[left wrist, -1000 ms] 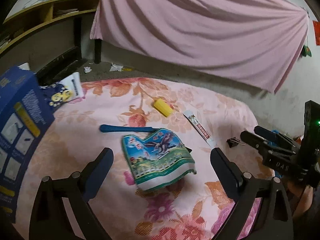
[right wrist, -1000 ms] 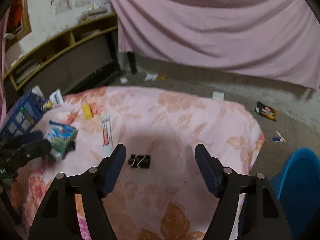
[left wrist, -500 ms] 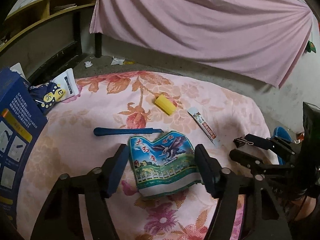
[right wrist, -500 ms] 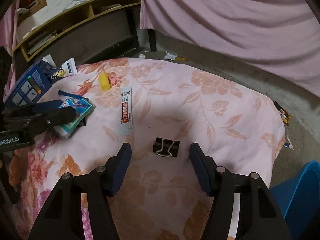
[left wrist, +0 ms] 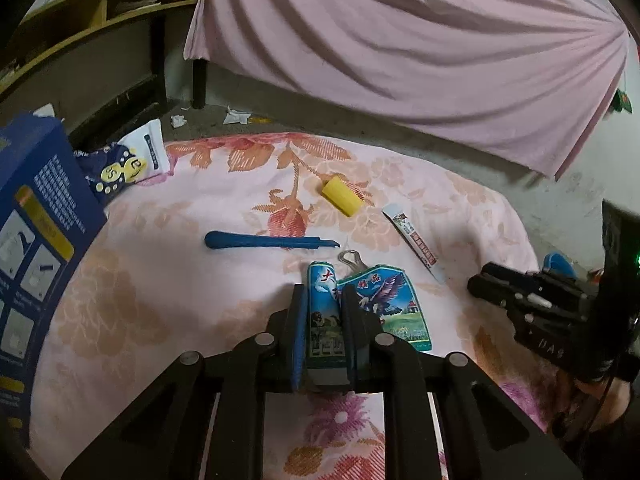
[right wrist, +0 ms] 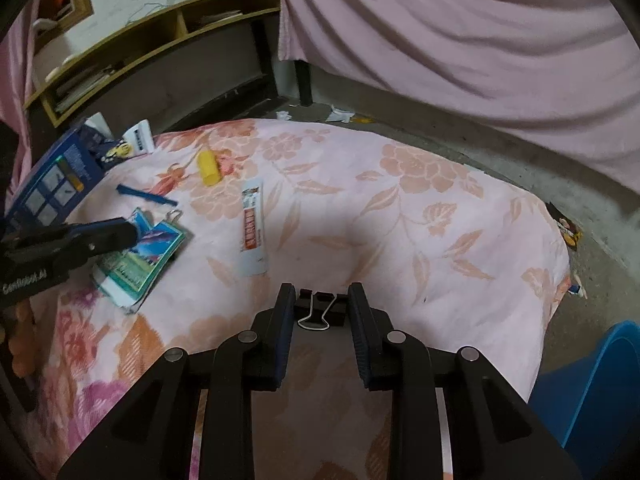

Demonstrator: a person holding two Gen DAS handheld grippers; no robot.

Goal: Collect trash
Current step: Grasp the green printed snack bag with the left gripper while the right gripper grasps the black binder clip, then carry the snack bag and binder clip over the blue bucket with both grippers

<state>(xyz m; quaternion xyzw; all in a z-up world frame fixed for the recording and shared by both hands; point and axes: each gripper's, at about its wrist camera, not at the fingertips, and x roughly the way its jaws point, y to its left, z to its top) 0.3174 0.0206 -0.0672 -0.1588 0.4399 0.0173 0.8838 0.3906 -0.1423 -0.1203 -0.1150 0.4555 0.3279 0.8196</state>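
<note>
While the left claw [left wrist: 323, 322] pinches a folded edge of the thin, limp snack wrapper [left wrist: 384, 304] mid-bed, the right claw [right wrist: 320, 312], narrowed, straddles the stiff, light binder clip [right wrist: 320, 305] near the bed's [right wrist: 440, 216] front edge; grip its body.

Floral bedspread [right wrist: 440, 208], on it wrapper [left wrist: 394, 312], blue stick [left wrist: 264, 240], yellow piece [left wrist: 343, 199], sachet [right wrist: 253, 224], binder clip [right wrist: 322, 307]
</note>
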